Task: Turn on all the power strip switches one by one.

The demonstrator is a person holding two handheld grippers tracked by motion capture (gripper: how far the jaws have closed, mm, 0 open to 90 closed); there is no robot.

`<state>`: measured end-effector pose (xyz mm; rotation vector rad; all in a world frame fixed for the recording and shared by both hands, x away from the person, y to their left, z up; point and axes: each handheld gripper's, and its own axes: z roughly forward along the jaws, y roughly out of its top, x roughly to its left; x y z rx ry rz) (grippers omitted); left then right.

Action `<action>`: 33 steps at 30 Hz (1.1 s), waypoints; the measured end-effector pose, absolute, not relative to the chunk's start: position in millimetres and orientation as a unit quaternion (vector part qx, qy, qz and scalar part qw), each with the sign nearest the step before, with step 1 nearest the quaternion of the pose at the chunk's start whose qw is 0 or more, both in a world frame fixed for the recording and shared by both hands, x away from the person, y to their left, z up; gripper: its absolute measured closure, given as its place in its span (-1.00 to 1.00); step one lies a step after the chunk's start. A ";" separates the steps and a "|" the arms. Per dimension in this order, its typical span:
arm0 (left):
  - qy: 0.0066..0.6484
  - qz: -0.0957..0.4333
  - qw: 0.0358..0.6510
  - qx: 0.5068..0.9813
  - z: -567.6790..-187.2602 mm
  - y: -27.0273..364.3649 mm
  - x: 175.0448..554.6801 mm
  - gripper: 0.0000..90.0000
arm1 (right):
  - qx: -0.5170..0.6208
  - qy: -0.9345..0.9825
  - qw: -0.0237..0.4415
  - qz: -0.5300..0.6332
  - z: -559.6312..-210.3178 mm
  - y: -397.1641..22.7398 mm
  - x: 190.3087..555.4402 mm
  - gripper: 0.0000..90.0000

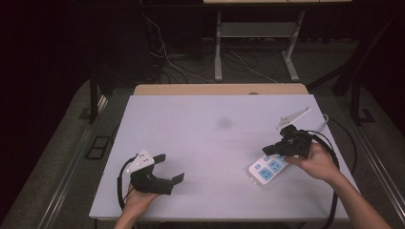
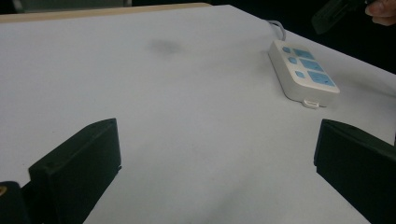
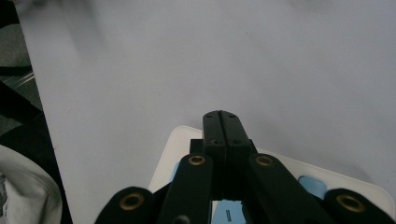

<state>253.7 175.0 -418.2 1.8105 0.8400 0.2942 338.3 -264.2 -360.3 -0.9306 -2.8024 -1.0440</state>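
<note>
A white power strip (image 1: 267, 170) with blue sockets lies on the white table top (image 1: 210, 138) at the right front. My right gripper (image 1: 269, 150) hovers just above it, jaws pressed together with nothing between them; in the right gripper view the shut gripper (image 3: 221, 115) points past the power strip (image 3: 180, 151) beneath. My left gripper (image 1: 170, 168) rests low at the table's left front with its jaws wide apart. In the left gripper view the black fingers (image 2: 77, 163) frame bare table, and the power strip (image 2: 303, 72) lies ahead to the right.
A faint grey smudge (image 1: 223, 123) marks the table's middle. A wooden edge (image 1: 219, 89) runs along the far side. Beyond it stand a desk frame (image 1: 218, 47) and loose cables (image 1: 167, 52) on the floor. Black cables trail from both grippers.
</note>
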 end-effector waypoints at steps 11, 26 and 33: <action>0.349 0.119 0.533 0.762 -418.8 172.1 253.7 -1.00 | -0.315 -0.889 0.010 -0.333 -363.9 -281.4 346.5 1.00; 0.348 0.120 0.534 0.761 -418.4 172.5 253.5 -1.00 | -0.320 -0.889 0.017 -0.328 -378.0 -284.8 350.9 1.00; 0.348 0.119 0.534 0.761 -418.3 172.8 253.4 -1.00 | -0.320 -0.890 0.023 -0.323 -386.2 -283.6 350.9 1.00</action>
